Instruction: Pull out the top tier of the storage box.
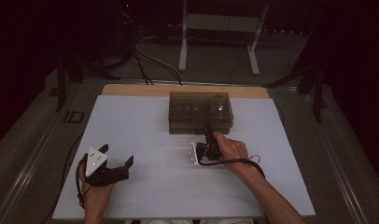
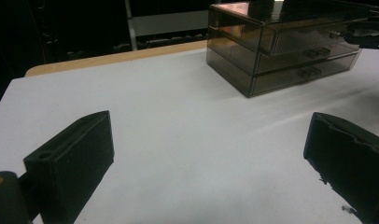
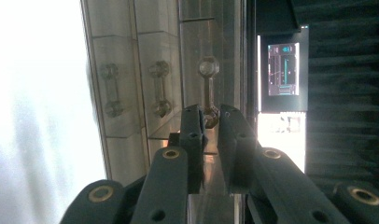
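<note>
On one three-drawer box [image 1: 200, 112], right gripper [image 3: 211, 116] fingers clamp one handle [image 3: 209, 91]; left gripper [image 1: 116, 156] fingers spread.

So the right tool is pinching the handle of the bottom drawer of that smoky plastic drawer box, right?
Not the bottom drawer. The right gripper view shows the right tool closed on the top drawer handle of the smoky plastic drawer box; the other two handles sit untouched, nearer the white table.
</note>
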Available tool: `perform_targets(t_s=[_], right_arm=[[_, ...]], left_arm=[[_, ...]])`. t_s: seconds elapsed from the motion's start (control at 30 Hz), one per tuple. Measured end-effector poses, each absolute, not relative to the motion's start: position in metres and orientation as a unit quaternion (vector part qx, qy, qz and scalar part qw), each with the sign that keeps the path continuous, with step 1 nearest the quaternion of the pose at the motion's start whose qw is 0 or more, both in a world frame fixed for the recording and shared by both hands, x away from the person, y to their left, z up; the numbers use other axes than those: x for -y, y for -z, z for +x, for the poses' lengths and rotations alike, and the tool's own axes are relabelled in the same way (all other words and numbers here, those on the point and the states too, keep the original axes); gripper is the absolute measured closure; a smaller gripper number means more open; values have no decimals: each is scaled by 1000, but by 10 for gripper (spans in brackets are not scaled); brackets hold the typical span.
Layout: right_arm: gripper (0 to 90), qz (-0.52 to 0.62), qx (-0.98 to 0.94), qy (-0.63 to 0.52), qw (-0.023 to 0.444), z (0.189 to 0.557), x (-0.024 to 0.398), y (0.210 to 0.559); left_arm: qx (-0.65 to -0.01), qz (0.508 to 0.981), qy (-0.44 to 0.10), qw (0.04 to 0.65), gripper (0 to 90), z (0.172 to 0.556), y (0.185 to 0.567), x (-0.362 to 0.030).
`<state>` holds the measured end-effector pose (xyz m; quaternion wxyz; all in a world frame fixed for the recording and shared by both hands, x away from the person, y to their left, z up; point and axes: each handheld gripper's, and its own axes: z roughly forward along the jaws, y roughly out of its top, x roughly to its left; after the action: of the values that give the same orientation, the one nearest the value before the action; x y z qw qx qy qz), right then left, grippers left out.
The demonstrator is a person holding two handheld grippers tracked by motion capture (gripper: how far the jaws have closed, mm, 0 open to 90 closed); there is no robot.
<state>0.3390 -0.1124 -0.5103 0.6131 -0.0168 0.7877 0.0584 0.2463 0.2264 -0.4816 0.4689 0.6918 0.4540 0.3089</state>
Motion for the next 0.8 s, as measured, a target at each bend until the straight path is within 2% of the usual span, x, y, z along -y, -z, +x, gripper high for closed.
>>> perform_targets(t_s=[0.03, 0.07, 0.2, 0.23, 0.27, 0.7, 0.8], right_arm=[[790, -16, -789, -61, 612, 339, 113, 510], [713, -9, -794, -75, 603, 338, 113, 509], [607, -9, -798, -87, 596, 337, 114, 509], [607, -9, -798, -87, 596, 337, 114, 509], [541, -4, -800, -99, 592, 336, 115, 508], [402, 66, -797, -162, 578, 339, 124, 487], [367, 98, -801, -179, 562, 341, 128, 482]], left_arm=[[-454, 692, -308, 469, 32, 246, 482, -227], [-454, 692, -308, 469, 32, 246, 482, -227], [-454, 692, -308, 469, 32, 247, 482, -227], [-454, 692, -308, 469, 32, 247, 482, -227], [-454, 692, -308, 469, 32, 247, 482, -227], [-454, 695, -305, 467, 32, 247, 483, -225], [-454, 695, -305, 467, 32, 247, 483, -225]])
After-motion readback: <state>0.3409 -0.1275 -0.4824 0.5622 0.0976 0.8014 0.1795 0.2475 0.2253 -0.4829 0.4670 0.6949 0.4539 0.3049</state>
